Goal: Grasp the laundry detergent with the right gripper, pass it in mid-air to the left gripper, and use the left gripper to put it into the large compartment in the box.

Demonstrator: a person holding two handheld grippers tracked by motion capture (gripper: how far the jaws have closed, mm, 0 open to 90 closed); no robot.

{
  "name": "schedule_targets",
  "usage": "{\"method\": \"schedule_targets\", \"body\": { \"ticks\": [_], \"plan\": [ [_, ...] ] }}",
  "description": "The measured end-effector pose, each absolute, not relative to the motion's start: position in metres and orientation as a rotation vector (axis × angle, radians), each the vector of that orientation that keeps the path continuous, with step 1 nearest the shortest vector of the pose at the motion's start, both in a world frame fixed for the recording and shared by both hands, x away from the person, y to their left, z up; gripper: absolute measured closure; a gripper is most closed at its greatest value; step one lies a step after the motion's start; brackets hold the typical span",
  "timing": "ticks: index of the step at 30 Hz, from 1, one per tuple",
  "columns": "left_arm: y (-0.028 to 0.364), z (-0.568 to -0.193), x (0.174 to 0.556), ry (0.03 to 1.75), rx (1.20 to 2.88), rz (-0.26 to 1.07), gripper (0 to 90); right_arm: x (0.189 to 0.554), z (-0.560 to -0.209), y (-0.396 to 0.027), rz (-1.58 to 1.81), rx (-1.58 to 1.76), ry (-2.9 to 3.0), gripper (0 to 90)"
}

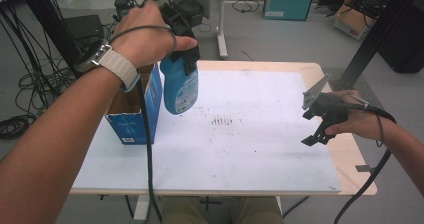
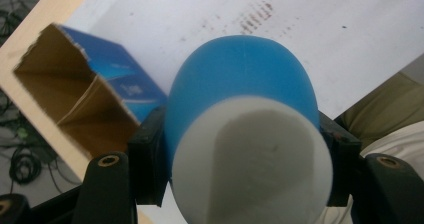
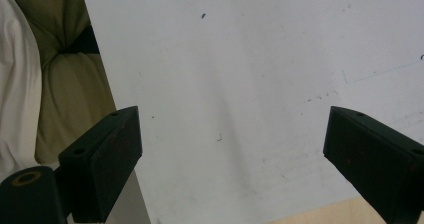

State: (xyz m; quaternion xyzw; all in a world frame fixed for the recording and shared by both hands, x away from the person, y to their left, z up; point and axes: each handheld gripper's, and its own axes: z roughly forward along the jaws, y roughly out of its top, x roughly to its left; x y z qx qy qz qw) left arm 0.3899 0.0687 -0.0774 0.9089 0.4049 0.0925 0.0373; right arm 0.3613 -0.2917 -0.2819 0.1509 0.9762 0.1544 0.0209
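While clamping the blue plastic bottle with a white cap [image 1: 180,86] just below that cap, the left gripper [image 1: 182,59] is holding it in the air, with the open blue cardboard box [image 1: 134,115] below and beside its jaws. The bottle is likely rigid, smooth and possibly slippery; the neck seems the surest hold. The right gripper [image 3: 232,149] is hovering open and empty above the white tabletop sheet [image 1: 260,149].
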Motion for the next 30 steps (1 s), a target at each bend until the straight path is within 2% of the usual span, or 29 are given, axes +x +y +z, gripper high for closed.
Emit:
{"method": "schedule_targets", "body": {
  "ticks": [18,30],
  "plan": [
    [0.109,-0.033,0.411,1.595,2.623,0.332,37.7,0.367,-0.284,-0.291,0.465,0.467,3.023,8.4],
    [0.137,-0.023,0.42,1.795,2.477,0.351,37.8,0.373,-0.287,-0.292,0.475,0.438,3.022,8.4]
  ]
}}
